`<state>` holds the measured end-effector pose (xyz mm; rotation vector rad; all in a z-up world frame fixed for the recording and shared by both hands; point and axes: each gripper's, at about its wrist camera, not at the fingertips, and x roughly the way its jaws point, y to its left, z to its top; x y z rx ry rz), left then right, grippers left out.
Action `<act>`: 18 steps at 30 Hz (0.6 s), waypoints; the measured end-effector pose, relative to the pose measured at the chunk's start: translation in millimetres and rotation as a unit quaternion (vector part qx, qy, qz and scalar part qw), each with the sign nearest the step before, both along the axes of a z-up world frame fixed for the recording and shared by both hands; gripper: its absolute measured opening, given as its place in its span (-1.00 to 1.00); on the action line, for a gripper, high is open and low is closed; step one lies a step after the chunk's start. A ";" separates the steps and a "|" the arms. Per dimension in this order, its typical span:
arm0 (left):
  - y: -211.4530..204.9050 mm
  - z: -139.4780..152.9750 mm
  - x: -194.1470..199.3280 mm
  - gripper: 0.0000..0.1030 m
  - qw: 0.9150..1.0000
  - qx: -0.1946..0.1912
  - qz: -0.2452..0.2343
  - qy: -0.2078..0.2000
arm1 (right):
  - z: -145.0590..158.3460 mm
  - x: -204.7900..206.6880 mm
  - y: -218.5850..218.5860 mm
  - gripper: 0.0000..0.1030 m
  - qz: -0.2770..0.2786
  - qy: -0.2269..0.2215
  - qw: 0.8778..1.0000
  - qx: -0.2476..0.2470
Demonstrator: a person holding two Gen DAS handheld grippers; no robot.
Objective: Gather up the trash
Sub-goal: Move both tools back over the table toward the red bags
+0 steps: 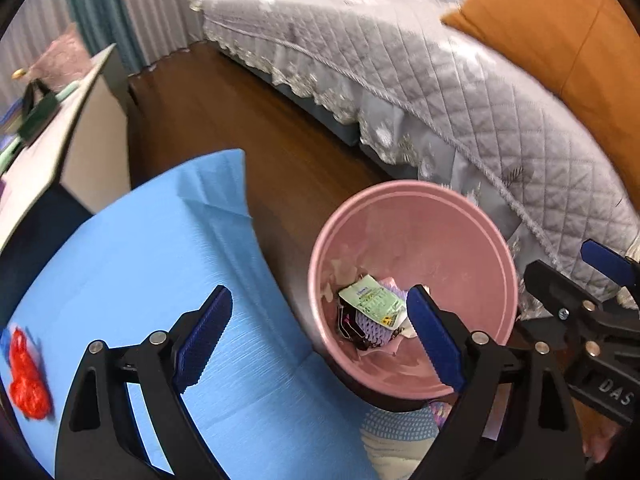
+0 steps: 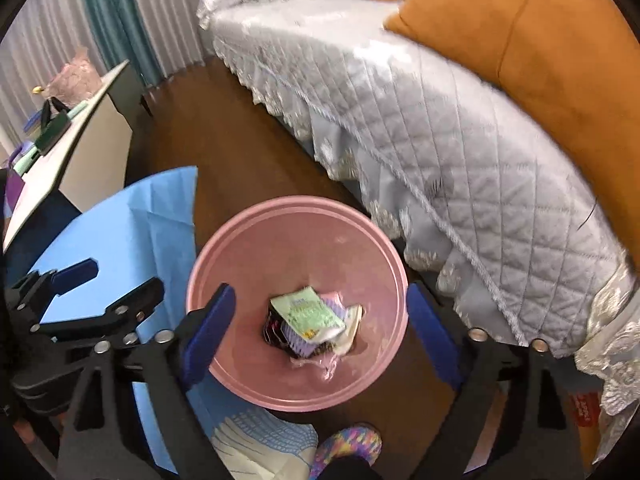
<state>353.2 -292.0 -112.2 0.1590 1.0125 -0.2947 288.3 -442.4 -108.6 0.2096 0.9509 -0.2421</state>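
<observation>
A pink waste bin (image 1: 416,189) (image 2: 296,202) stands on the dark wood floor beside a table under a blue cloth (image 1: 140,264) (image 2: 132,236). At its bottom lie a green and white packet (image 1: 372,300) (image 2: 306,312), a purple ribbed piece (image 2: 298,340) and other scraps. My left gripper (image 1: 318,296) is open, empty, over the bin's left rim and the table edge. My right gripper (image 2: 320,292) is open, empty, straight above the bin. A crumpled red piece of trash (image 1: 26,376) lies on the blue cloth at the far left.
A sofa with a grey quilted cover (image 1: 440,80) and orange cushions (image 1: 560,40) runs along the right, close behind the bin. A pale cabinet (image 1: 68,148) with small items stands at the left. The person's feet, in a patterned sock (image 2: 348,444), are below the bin.
</observation>
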 end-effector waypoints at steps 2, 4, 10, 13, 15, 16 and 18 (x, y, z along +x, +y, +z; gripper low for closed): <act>13.2 10.7 -7.5 0.68 1.000 -0.010 0.015 -0.010 | 14.0 -5.9 12.3 0.71 0.004 -0.021 1.000 -0.002; 32.0 25.5 -18.3 0.68 0.999 -0.021 0.034 -0.021 | 26.7 -12.2 23.1 0.75 0.009 -0.041 0.999 0.001; 99.0 66.7 -63.0 0.68 0.995 -0.021 0.079 -0.065 | 70.1 -40.3 73.1 0.82 0.043 -0.102 0.994 0.004; 137.5 85.0 -91.4 0.72 0.991 -0.010 0.099 -0.086 | 88.4 -54.1 102.4 0.86 0.068 -0.122 0.990 0.015; 167.3 95.2 -113.5 0.75 0.989 -0.004 0.113 -0.098 | 97.7 -65.9 123.6 0.88 0.085 -0.131 0.987 0.024; 181.6 99.5 -124.2 0.75 0.987 -0.001 0.120 -0.103 | 101.1 -74.1 136.2 0.88 0.092 -0.137 0.986 0.030; 206.6 105.4 -145.1 0.76 0.985 0.005 0.134 -0.113 | 101.6 -90.3 163.0 0.88 0.110 -0.138 0.983 0.043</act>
